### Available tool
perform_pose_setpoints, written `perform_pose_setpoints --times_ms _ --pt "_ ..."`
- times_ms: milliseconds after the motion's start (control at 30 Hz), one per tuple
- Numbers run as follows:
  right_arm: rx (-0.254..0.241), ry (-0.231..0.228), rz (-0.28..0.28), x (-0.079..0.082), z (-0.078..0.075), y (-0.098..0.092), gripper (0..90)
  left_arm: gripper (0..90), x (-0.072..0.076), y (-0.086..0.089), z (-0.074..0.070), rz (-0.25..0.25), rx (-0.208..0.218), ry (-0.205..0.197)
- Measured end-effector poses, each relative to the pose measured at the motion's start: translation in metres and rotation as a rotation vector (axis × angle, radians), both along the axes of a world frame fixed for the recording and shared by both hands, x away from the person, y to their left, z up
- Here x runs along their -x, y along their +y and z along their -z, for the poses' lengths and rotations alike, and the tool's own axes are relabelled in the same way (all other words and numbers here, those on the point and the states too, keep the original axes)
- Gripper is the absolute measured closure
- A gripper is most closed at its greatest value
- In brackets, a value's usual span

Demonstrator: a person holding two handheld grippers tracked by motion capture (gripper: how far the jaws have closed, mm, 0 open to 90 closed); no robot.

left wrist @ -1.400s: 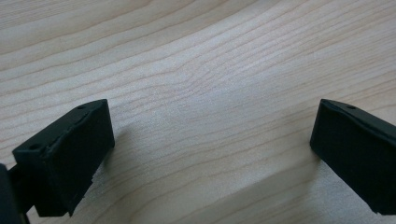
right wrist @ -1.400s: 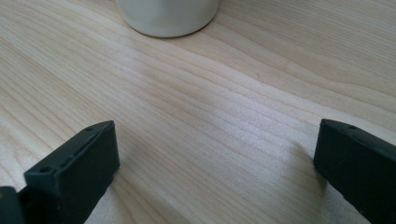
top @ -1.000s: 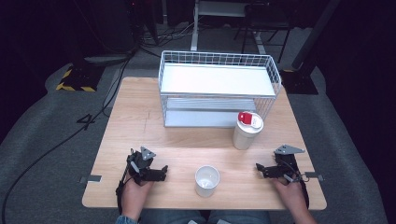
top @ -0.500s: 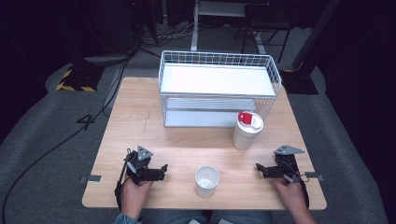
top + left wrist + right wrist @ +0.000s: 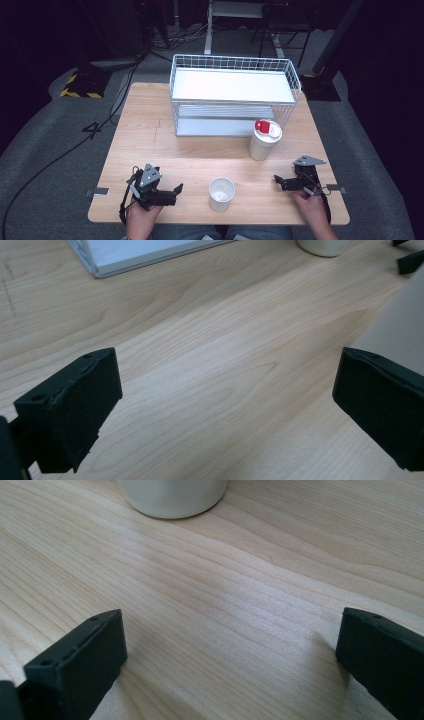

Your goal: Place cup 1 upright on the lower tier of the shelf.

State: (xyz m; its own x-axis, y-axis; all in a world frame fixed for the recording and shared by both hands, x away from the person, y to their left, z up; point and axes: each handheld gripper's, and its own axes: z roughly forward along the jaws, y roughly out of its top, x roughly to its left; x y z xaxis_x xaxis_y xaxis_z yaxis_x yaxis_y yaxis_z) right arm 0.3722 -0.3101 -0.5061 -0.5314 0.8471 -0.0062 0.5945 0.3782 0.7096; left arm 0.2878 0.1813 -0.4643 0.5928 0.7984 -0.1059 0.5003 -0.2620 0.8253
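Both the left gripper (image 5: 172, 192) and the right gripper (image 5: 281, 182) rest spread wide, holding nothing. The small white paper cup (image 5: 221, 193) between them looks light and crushable; grip its wall gently.

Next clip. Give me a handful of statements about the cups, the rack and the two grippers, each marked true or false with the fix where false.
1. The left gripper is shut on the small white cup. False: its jaws stand wide apart over bare table, with nothing between them.
2. The tall white cup holds something red at its top. True.
3. The white wire rack stands at the far side of the table. True.
4. The small white cup lies tipped on its side. False: it stands upright with its mouth up, between the two grippers.
5. The right gripper is open and holds nothing. True.
6. The tall cup stands inside the rack. False: it stands on the table in front of the rack's right end.
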Motion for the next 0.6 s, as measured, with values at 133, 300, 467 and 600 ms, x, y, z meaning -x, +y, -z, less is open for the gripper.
perform_pose_setpoints --times_ms 133,300,467,600 --pt "0.0 0.0 0.001 0.0 0.0 0.0 0.2 0.2 0.009 -0.004 -0.004 0.034 -0.01 -0.027" --pt "0.0 -0.001 0.003 0.0 0.0 0.0 0.2 0.2 0.017 -0.01 -0.007 0.075 -0.01 -0.044" --pt "0.0 -0.001 0.003 0.0 0.0 0.0 0.2 0.2 0.024 -0.019 -0.009 0.107 -0.004 -0.049" --pt "0.0 -0.001 0.003 0.0 0.0 0.0 0.1 0.2 0.027 -0.028 -0.011 0.155 0.025 -0.056"
